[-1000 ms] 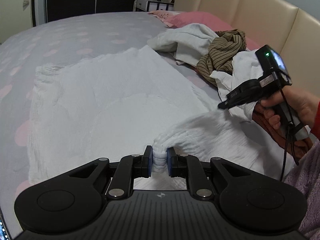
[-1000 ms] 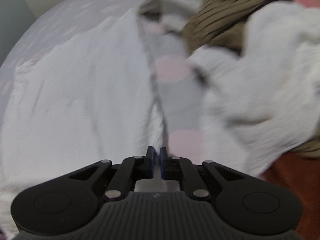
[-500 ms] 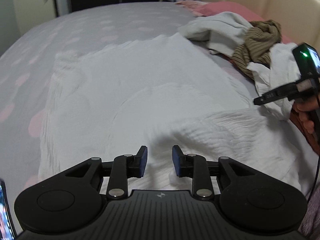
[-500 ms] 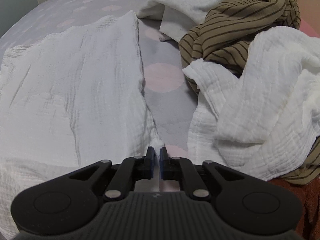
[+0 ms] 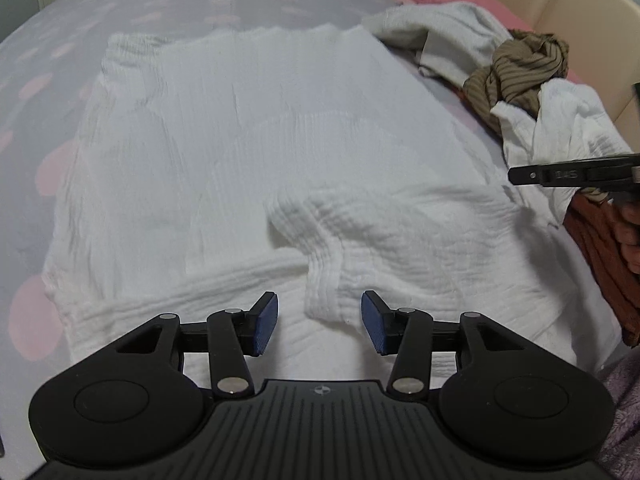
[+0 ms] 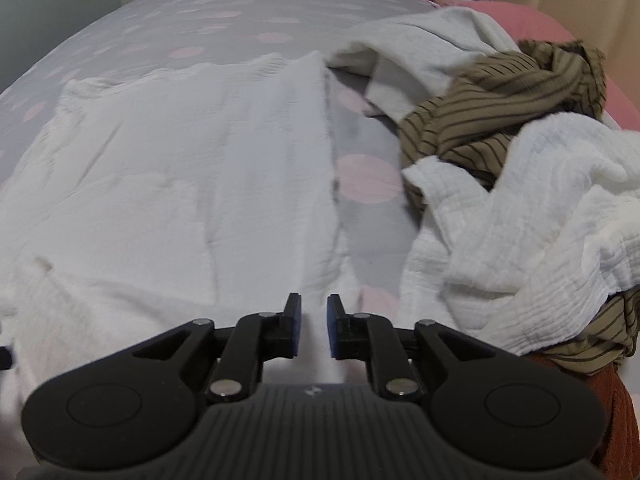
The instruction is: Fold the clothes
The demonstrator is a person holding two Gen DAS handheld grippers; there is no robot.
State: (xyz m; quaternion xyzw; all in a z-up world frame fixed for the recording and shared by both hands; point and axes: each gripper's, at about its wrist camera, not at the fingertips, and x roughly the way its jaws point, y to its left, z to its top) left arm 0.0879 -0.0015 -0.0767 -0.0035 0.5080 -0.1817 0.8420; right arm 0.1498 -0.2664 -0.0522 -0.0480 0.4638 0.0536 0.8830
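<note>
White crinkled cotton garment [image 5: 248, 152]: spread flat on the grey pink-dotted bedsheet [image 5: 160, 12], near hem folded over. Your left gripper [image 5: 319, 322] and right gripper [image 6: 313, 326], both opening, pinch nothing, releasing the fold.

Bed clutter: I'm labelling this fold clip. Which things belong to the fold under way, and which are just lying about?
In the job:
white garment, spread flat
left hand-held gripper, jaws opening
right hand-held gripper, jaws opening

Lying about:
brown striped garment
crumpled white cloth
pink pillow
</note>
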